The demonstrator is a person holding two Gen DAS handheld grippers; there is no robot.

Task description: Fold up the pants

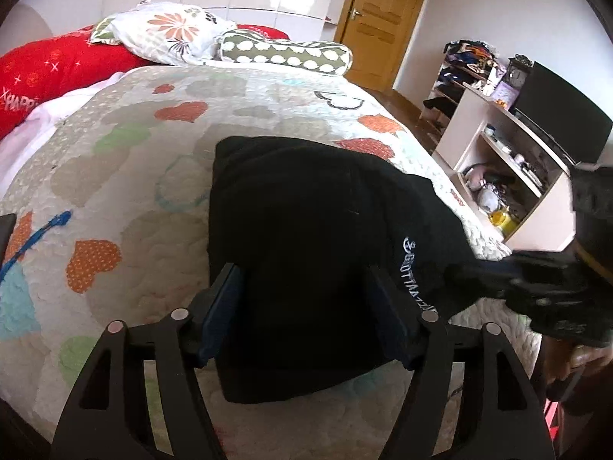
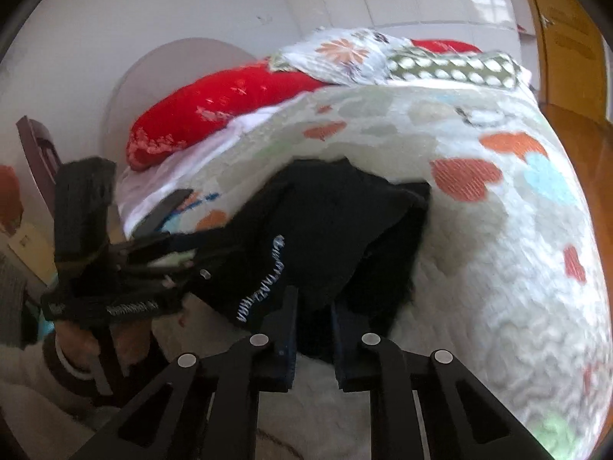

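Note:
The black pants [image 1: 306,237] lie folded in a thick bundle on the quilted bed [image 1: 134,176], white embroidered lettering on the right side. My left gripper [image 1: 306,306] is open, its fingers wide apart just above the near part of the bundle. My right gripper [image 2: 312,329] is shut on the near edge of the pants [image 2: 345,230] and lifts the cloth a little. The right gripper shows at the right in the left wrist view [image 1: 509,280], gripping the pants' right corner. The left gripper appears at the left in the right wrist view [image 2: 153,257].
Pillows [image 1: 172,34] and a red cushion [image 1: 57,65] lie at the head of the bed. A shelf unit [image 1: 517,176] with clutter and a black screen stands right of the bed. A wooden door [image 1: 383,19] is at the back. A dark chair [image 2: 38,149] stands at the left.

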